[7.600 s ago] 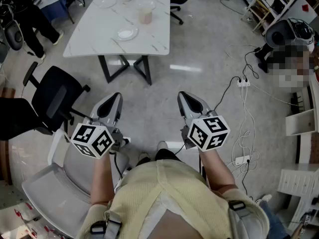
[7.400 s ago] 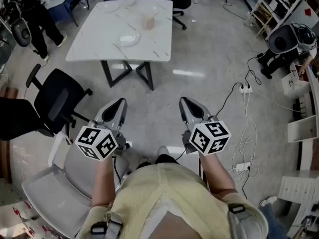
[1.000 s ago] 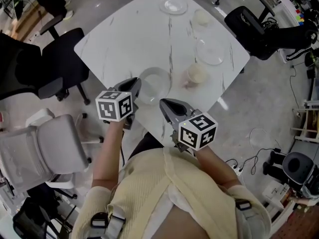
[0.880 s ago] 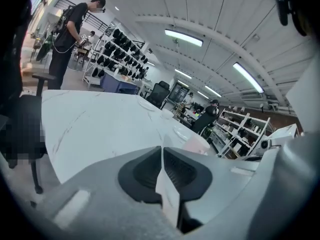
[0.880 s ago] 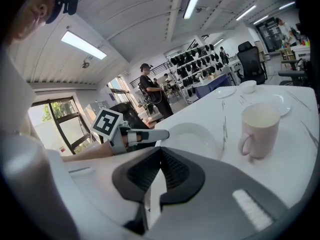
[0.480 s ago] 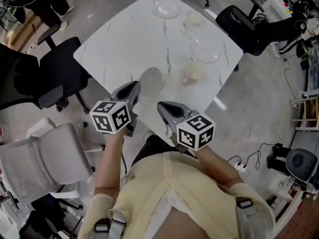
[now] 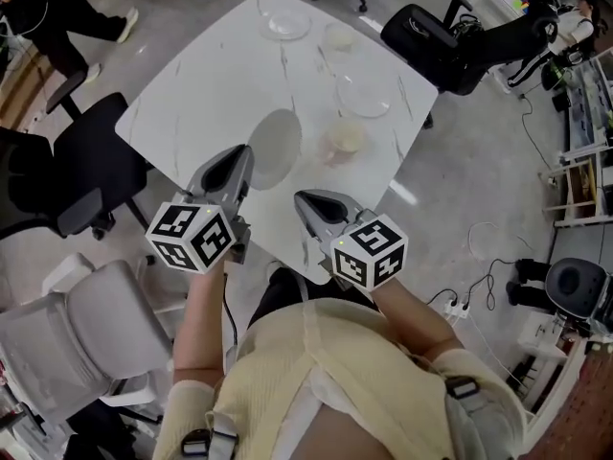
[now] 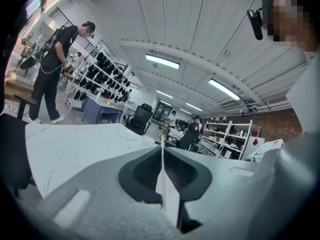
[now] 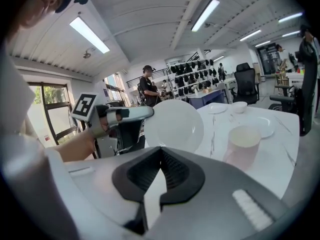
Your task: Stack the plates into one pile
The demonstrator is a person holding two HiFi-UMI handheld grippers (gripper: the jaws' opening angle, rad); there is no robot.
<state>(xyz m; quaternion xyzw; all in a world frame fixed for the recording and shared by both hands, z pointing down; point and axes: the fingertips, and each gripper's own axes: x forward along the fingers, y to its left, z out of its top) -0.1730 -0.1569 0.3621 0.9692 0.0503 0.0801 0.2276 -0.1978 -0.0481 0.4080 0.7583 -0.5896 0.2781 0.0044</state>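
Note:
A white plate [image 7: 274, 148] hangs tilted on edge above the near part of the white marble table [image 7: 206, 75]. My left gripper [image 7: 245, 153] is shut on its rim; its jaws have just been closing with the rim between them. The left gripper view shows the plate [image 8: 163, 184] edge-on as a thin white line. In the right gripper view the plate [image 9: 175, 125] faces the camera, held by the left gripper [image 9: 146, 113]. My right gripper [image 7: 300, 198] is shut and empty near the table's front edge. Two clear plates [image 7: 365, 95] [image 7: 287, 22] lie further back.
A pink cup [image 7: 343, 140] stands right of the held plate, and a small bowl [image 7: 340, 35] sits near the far edge. Black office chairs [image 7: 427, 36] [image 7: 57, 175] flank the table, with a grey chair [image 7: 81, 329] near left. A person [image 8: 56, 71] stands beyond the table.
The left gripper has risen with the plate, which has come off the table and now hangs tilted on edge. The right gripper stays shut and has risen slightly.

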